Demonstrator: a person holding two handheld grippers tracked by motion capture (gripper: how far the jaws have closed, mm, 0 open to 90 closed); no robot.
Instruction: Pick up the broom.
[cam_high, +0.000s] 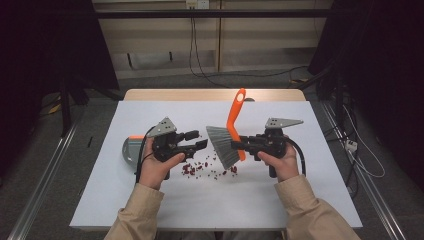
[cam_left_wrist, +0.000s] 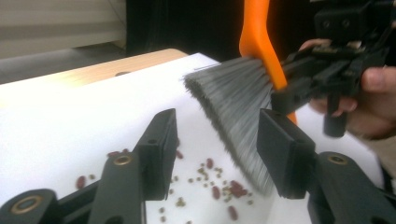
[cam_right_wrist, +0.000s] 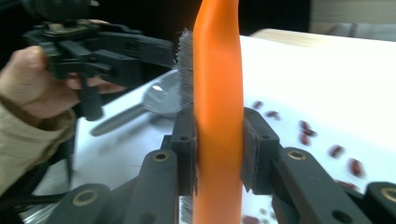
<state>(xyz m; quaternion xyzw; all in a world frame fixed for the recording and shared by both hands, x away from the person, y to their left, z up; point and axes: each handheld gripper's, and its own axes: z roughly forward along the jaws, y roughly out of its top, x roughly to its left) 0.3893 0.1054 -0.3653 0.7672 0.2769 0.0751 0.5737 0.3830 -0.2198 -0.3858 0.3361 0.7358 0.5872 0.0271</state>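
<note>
Brush: the brush (cam_high: 231, 135) with an orange handle and grey bristles is sitting between the two hands near the middle of the worktop (cam_high: 280, 200), held above the white sheet.
Brush and right hand-held gripper: the right hand-held gripper (cam_high: 240, 145) is pinching the orange handle just above the bristle head, one pad pressing on each side, as the right gripper view (cam_right_wrist: 218, 154) is showing.
Brush and left hand-held gripper: the left hand-held gripper (cam_high: 198, 140) is standing just beside the bristles, not touching them; its jaws are spread with nothing between them, and beans showing through the gap (cam_left_wrist: 217, 154).
Long axis: the handle is running away from the person, tilting slightly right, its tip pointing at the far edge; the bristles are fanning toward the person and the left.
Beans: small red beans (cam_high: 205, 167) are lying scattered on the sheet under the bristles.
Dustpan: a grey dustpan (cam_high: 131, 149) is lying behind the left hand.
Writing: none that I can read.
</note>
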